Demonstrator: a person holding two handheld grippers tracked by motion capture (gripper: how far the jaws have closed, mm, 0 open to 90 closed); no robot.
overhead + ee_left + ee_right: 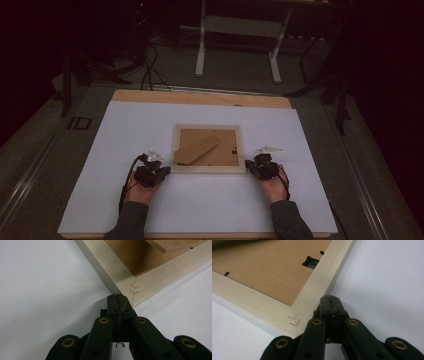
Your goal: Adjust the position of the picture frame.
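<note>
Picture frame (209, 170) face down at centre of white table (125, 130), backing board and stand uppermost. Left gripper (162, 172) at near left corner, right gripper (248, 167) at near right corner, fingers of both pressed together, gripping nothing. Judged early: frame square, unlifted; handling remains.

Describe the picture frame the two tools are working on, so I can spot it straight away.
On the white sheet that covers the table, look at the middle, just ahead of the left tool and right tool. The picture frame lies face down there: pale wooden border, brown backing board with an angled stand flap, unlike anything else on the sheet.
</note>
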